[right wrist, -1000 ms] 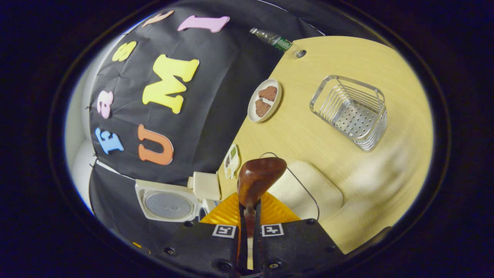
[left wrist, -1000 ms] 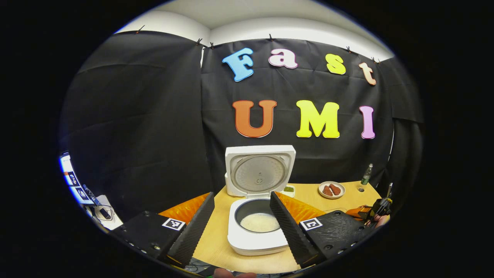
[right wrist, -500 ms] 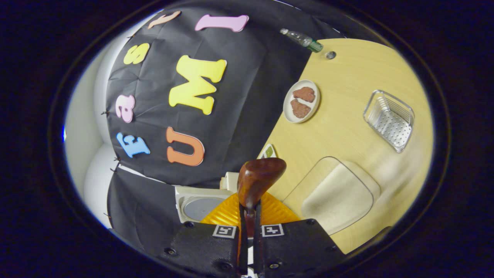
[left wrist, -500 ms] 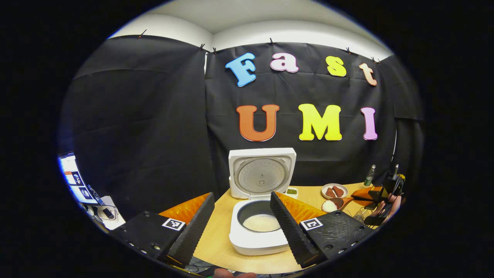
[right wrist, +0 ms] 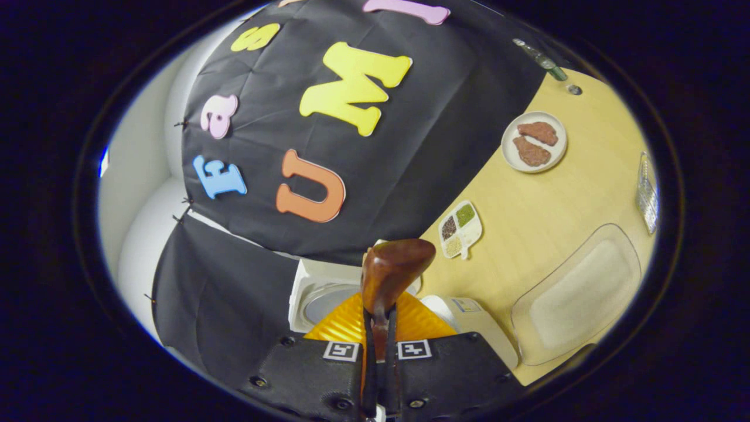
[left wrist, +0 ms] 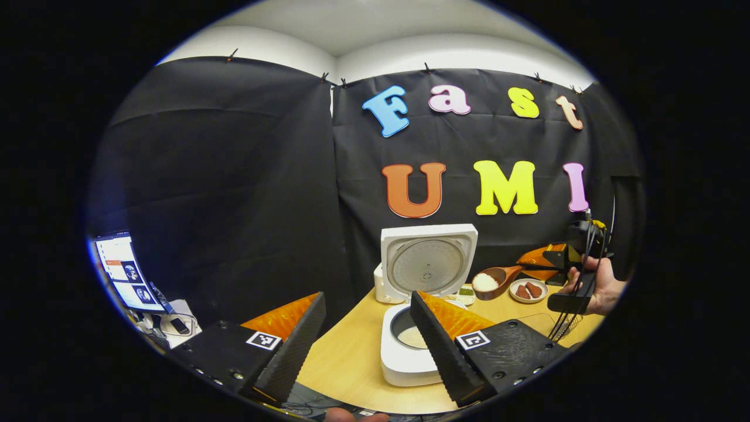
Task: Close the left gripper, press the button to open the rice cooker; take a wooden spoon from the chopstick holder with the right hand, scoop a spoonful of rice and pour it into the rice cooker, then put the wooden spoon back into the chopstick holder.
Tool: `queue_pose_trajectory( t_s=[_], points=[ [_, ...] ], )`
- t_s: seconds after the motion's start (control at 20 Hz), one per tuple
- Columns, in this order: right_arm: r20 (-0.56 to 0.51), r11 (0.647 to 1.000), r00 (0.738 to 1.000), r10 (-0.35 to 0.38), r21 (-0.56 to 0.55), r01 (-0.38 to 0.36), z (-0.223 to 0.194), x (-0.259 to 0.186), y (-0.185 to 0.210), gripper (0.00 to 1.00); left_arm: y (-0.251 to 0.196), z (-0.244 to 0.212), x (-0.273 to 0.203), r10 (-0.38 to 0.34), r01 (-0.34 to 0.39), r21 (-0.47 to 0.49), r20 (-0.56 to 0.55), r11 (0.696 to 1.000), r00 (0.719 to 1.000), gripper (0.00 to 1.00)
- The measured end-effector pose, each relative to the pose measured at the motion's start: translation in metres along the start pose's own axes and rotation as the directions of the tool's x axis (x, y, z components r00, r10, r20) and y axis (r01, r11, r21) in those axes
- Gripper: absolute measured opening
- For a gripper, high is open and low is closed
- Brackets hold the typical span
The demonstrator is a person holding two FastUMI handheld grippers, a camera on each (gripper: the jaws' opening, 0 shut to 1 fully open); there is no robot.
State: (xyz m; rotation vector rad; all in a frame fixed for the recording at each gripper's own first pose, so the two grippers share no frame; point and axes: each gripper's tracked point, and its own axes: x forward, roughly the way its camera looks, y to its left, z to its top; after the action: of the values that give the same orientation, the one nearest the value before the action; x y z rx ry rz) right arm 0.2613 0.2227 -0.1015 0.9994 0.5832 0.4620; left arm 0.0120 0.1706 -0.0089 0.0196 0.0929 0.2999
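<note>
In the left gripper view, the left gripper (left wrist: 366, 334) hangs with its jaws wide apart and nothing between them, near the front of the table (left wrist: 351, 363). Beyond it the rice cooker (left wrist: 416, 316) stands open, lid upright, pale rice low in its dark pot. To the right, farther off, a hand (left wrist: 597, 284) holds the right gripper (left wrist: 536, 266), which carries the wooden spoon (left wrist: 495, 281) level above the table, a white mound of rice in its bowl.

In the right gripper view, the right gripper (right wrist: 379, 351) is clamped on the spoon's handle, the dark glossy back of the bowl facing the camera. The spoon looks light, stiff and smooth; gripping mid-handle seems right, and tilting would likely spill the loose grains.
</note>
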Motion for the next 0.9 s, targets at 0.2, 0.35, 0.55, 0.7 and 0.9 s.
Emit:
queue_pose_trajectory(
  t_s=[0.2,0.35,0.55,0.7,0.9],
  points=[
    [-0.016,0.985,0.997,-0.076,-0.154,0.073,-0.023,0.036,-0.004,0.11,0.019,-0.014,0.003,0.019,-0.019,-0.014,-0.025,1.0,1.0,0.94],
    [0.004,0.942,0.992,-0.129,-0.311,0.124,-0.031,0.052,-0.007,0.11,0.036,-0.024,0.004,0.04,-0.042,-0.028,-0.047,0.999,0.998,0.94],
    [0.065,0.848,0.984,-0.169,-0.499,0.179,-0.033,0.061,-0.003,0.11,0.048,-0.03,0.008,0.041,-0.044,-0.049,-0.053,0.998,0.998,0.94],
    [0.093,0.763,0.981,-0.169,-0.618,0.19,-0.037,0.063,0.006,0.11,0.049,-0.03,0.012,0.033,-0.037,-0.069,-0.053,0.997,0.998,0.94],
    [0.125,0.645,0.981,-0.15,-0.739,0.193,-0.043,0.056,0.022,0.11,0.048,-0.032,0.013,0.023,-0.028,-0.096,-0.055,0.995,0.998,0.94]
  ],
)
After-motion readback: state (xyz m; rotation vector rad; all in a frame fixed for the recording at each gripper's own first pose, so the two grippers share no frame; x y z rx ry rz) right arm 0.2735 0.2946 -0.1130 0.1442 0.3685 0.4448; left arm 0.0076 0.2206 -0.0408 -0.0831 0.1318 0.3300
